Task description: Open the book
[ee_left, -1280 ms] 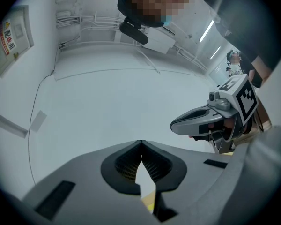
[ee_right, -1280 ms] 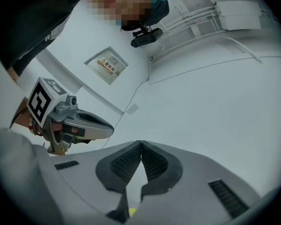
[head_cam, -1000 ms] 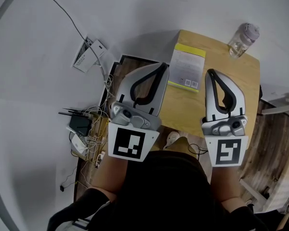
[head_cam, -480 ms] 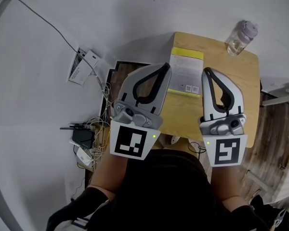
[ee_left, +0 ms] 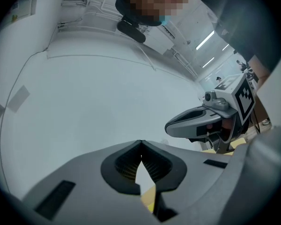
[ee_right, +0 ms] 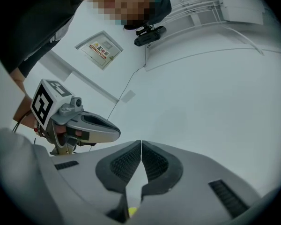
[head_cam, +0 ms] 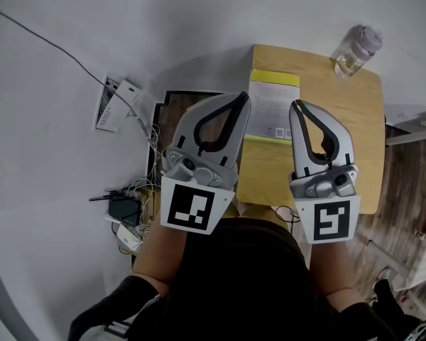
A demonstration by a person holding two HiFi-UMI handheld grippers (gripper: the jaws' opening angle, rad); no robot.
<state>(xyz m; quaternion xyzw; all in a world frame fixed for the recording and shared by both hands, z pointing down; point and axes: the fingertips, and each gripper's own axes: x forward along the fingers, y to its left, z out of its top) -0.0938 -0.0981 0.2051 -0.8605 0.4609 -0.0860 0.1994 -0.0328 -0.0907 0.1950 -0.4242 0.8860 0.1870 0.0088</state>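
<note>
- The flat closed book with the pale grey cover and a yellow-green band across its far end [head_cam: 271, 104] is lying on the small light wooden tabletop [head_cam: 341, 141]. Its long axis is running straight away from me.
- It is sitting ahead of me and between my two hands, with its near short edge closest to my wrists.
- In the head view my left gripper [head_cam: 239, 98] is crossing over the book's left long edge, and my right gripper [head_cam: 295, 106] is reaching in at its right long edge. Neither hand is looking clearly nearer than the other.
- My left fingers [ee_left: 124, 163] are pressing together tip to tip with nothing between them, and my right fingers [ee_right: 155, 163] are clenched the same way, also empty.
- Both grippers are pointing out roughly level rather than down at the cover. I am judging that they are riding above the book, not touching it, though no view is settling the height.
- The coming move is depending on which long edge is the free one. I cannot tell the spine side from here, so I am judging that one hand will be lifting the cover while the other steadies it.
- A clear bottle with a pale purple cap [head_cam: 356, 50] is standing at the far right corner of the tabletop, well apart from the book.
</note>
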